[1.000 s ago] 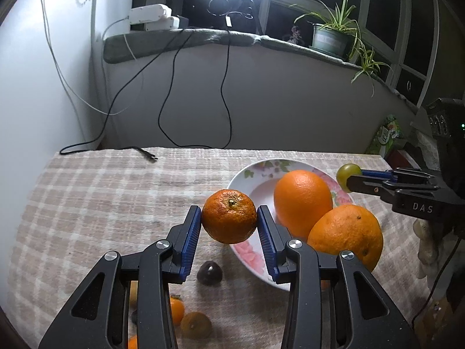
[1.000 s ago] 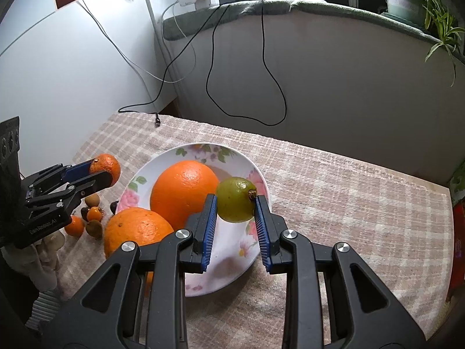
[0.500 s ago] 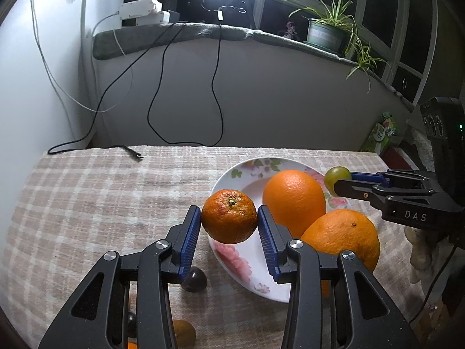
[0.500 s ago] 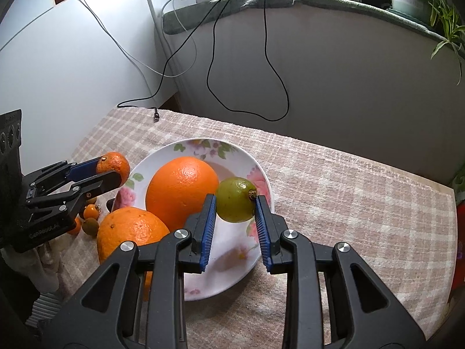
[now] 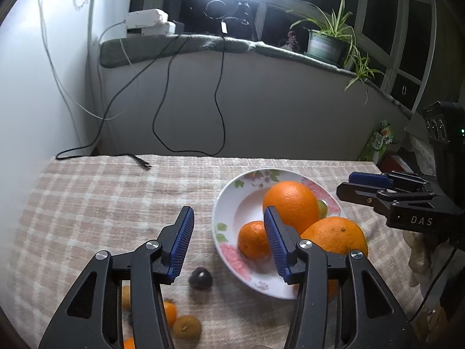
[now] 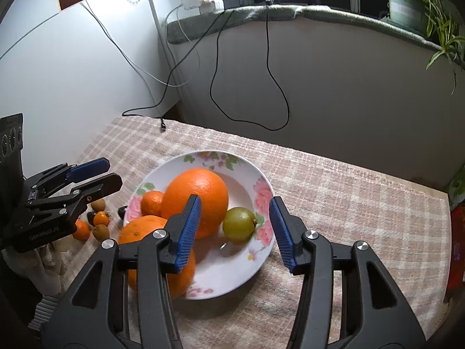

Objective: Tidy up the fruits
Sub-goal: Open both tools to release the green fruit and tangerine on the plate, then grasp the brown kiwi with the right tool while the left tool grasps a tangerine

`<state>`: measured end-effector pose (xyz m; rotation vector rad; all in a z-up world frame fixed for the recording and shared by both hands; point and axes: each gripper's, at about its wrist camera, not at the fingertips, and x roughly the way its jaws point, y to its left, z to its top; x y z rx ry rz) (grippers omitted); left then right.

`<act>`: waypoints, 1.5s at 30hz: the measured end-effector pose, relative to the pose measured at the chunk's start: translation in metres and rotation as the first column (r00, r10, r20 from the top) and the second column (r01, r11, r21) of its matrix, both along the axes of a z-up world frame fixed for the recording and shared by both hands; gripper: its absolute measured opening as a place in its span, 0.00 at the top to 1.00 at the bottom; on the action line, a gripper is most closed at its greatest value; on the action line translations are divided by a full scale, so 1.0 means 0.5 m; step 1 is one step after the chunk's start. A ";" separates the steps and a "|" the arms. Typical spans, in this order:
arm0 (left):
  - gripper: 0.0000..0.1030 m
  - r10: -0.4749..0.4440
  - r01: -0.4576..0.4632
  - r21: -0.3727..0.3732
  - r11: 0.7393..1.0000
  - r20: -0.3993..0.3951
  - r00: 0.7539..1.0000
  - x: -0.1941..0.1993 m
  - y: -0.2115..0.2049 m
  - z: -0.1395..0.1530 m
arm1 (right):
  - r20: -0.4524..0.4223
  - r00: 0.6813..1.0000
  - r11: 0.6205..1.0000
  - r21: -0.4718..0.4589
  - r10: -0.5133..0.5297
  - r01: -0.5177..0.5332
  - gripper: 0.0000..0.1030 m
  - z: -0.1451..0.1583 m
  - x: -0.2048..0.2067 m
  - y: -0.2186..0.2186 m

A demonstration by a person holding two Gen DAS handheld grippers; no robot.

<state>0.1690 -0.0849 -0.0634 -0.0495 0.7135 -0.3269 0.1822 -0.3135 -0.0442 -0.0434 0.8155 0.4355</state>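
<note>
A white flowered plate [image 5: 218,226] [image 6: 263,181] on the checked cloth holds a large orange [image 5: 292,203] [image 6: 197,197], a second orange [image 5: 334,240] [image 6: 145,237], a mandarin [image 5: 252,240] [image 6: 152,202] and a green fruit [image 6: 239,224]. My left gripper [image 5: 229,241] [image 6: 107,174] hangs over the plate's left rim. Its jaws are opening, and the mandarin lies free in the plate, partly behind the right finger. My right gripper [image 6: 235,228] [image 5: 353,186] hovers over the plate's right side. Its jaws are also opening, with the green fruit resting below the gap, untouched.
Several small fruits [image 5: 186,325] [image 6: 100,218] and a dark one [image 5: 200,277] lie on the cloth left of the plate. A black cable end [image 5: 144,163] rests at the cloth's far edge. A wall and a ledge with a potted plant [image 5: 325,43] stand behind.
Both grippers have spread their jaws. The mandarin left the left gripper and the green fruit left the right one; both now lie in the plate.
</note>
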 end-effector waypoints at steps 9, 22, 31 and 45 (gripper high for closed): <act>0.52 0.053 -0.053 -0.016 0.998 0.025 0.998 -0.042 0.083 0.033 | 0.045 0.997 0.998 0.000 0.060 -0.060 0.50 0.043 -0.058 0.052; 0.52 0.137 -0.137 -0.022 0.990 0.005 0.991 -0.116 0.209 0.028 | 0.056 0.977 0.979 -0.013 0.203 -0.203 0.50 0.058 -0.146 0.171; 0.52 0.146 -0.150 -0.060 0.987 -0.060 0.987 -0.169 0.241 -0.020 | 0.021 0.958 0.958 -0.027 0.287 -0.286 0.50 0.030 -0.176 0.241; 0.53 0.114 -0.127 -0.094 0.987 -0.133 0.985 -0.189 0.232 -0.082 | -0.082 0.932 0.931 -0.070 0.353 -0.359 0.57 -0.055 -0.168 0.337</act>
